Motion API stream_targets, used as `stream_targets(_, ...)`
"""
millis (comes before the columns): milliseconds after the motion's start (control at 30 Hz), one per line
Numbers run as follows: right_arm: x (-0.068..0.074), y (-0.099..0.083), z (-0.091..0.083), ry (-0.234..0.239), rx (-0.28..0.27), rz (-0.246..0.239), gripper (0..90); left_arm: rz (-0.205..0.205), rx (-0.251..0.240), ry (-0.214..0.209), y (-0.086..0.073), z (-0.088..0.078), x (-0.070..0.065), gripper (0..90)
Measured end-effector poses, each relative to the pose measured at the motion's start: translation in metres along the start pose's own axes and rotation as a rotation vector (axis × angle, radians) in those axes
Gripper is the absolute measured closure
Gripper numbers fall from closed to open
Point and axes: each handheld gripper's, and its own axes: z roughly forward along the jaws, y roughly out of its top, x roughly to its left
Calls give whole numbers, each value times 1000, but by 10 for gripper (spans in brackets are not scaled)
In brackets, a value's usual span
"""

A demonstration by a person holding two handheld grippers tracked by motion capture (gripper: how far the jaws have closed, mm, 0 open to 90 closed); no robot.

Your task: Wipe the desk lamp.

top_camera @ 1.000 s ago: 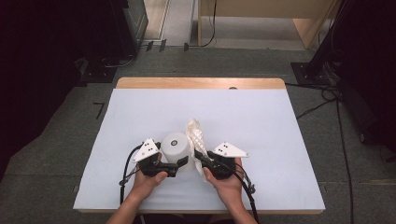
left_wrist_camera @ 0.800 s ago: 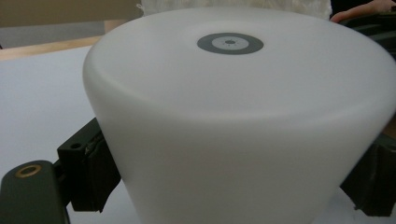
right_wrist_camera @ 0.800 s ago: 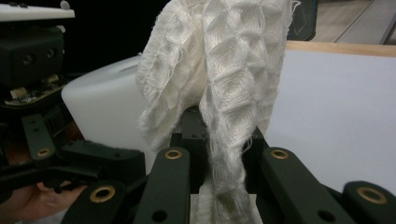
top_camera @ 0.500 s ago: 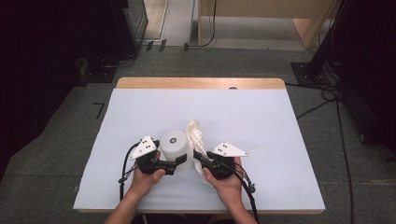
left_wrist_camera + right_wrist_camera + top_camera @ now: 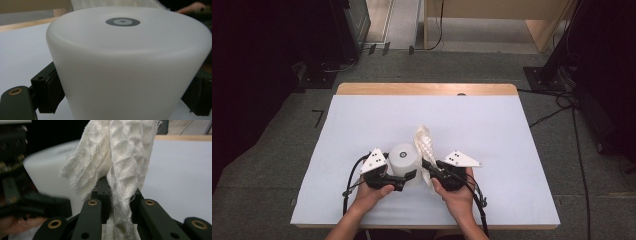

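a: two grippers, two grips. the left gripper (image 5: 408, 176) is clamped on the white cup (image 5: 404, 158), which stands upside down on the table (image 5: 512, 130). in the left gripper view its pads (image 5: 53, 92) press on the cup's (image 5: 130, 67) flanks, one each side, low on the wall.

b: and the right?

a: the right gripper (image 5: 428, 165) is clenched on a white waffle-weave cloth (image 5: 424, 145). in the right gripper view the cloth (image 5: 122, 162) is pinched between the jaws, and most of it stands up past the tips in a bunched, twisted column.

b: what changed over the last second?

a: very little. against the two earlier high views, both hands sit where they sat, the cup has not shifted, and the cloth rises at about the same lean. so i'd judge this as a pause with both holds set, not a stroke.

b: meaning what for the job?

a: it looks like wiping the cup with the cloth while the other hand steadies it. the wipe itself doesn't seem begun.

b: how do cloth and cup lie?

a: the cloth stands just beside the cup's right side, close enough that i can't tell if they touch. the cup's flat base faces up, a small grey ring (image 5: 122, 22) at its centre.

b: next?

a: probably bring the cloth against the wall and rub.
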Motion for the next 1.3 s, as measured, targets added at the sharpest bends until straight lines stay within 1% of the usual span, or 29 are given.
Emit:
stream_targets(67, 0, 3, -4, -2, -27, -1, 788, 9, -1, -4, 0, 1, -1, 89)
stream_targets(133, 0, 3, -4, -1, -31, -10, 787, 11, -16, 2, 2, -2, 0, 89)
stream_targets(200, 2, -1, 1, -12, -3, -40, 786, -10, -40, 3, 4, -7, 4, 89)
stream_targets(233, 2, -5, 4, -15, 16, -46, 786, -18, -53, 8, 5, -10, 7, 89)
stream_targets(333, 4, -14, 14, -8, 70, -41, 785, -32, -85, 35, 9, -19, 13, 89)
stream_targets(367, 5, -16, 17, -7, 82, -41, 784, -41, -95, 40, 10, -22, 15, 89)
stream_targets(400, 7, -18, 19, -4, 90, -48, 784, -41, -95, 40, 10, -22, 15, 90)
stream_targets(433, 8, -18, 20, -2, 94, -57, 784, -58, -118, 46, 11, -25, 18, 90)
stream_targets(500, 10, -18, 20, 2, 94, -62, 784, -59, -119, 39, 11, -26, 20, 90)
stream_targets(567, 10, -16, 19, -3, 89, -61, 784, -51, -99, 35, 9, -22, 17, 90)
stream_targets(633, 8, -13, 16, 1, 66, -51, 784, -20, -65, 31, 7, -16, 11, 90)
stream_targets(700, 7, -9, 12, -9, 46, -48, 785, -1, -44, 28, 5, -11, 7, 90)
stream_targets(767, 5, -6, 7, -18, 27, -39, 785, 12, -31, 17, 4, -8, 4, 90)
stream_targets(833, 3, -3, 3, -23, 7, -38, 785, 26, -23, 22, 4, -5, 2, 89)
stream_targets(867, 3, -3, 2, -29, 6, -40, 785, 24, -25, 25, 4, -5, 2, 89)
stream_targets(900, 2, -4, 2, -34, 9, -44, 785, 14, -31, 21, 5, -6, 2, 89)
stream_targets(933, 2, -5, 3, -31, 15, -40, 785, -3, -48, 14, 6, -8, 4, 89)
stream_targets(967, 3, -8, 6, -31, 22, -43, 785, -10, -55, 14, 7, -9, 5, 89)
stream_targets(1067, 5, -14, 12, -30, 53, -53, 786, -27, -89, 27, 12, -18, 9, 90)
stream_targets(1100, 5, -16, 14, -31, 68, -64, 785, -31, -99, 26, 13, -20, 10, 90)
stream_targets(1133, 5, -16, 14, -31, 68, -64, 785, -31, -99, 26, 13, -20, 10, 89)
stream_targets(1167, 6, -19, 17, -29, 84, -67, 785, -37, -112, 26, 14, -24, 13, 90)
stream_targets(1233, 8, -19, 19, -28, 88, -61, 785, -42, -111, 24, 14, -24, 14, 90)
stream_targets(1300, 9, -18, 19, -29, 88, -65, 785, -37, -101, 26, 12, -22, 14, 90)
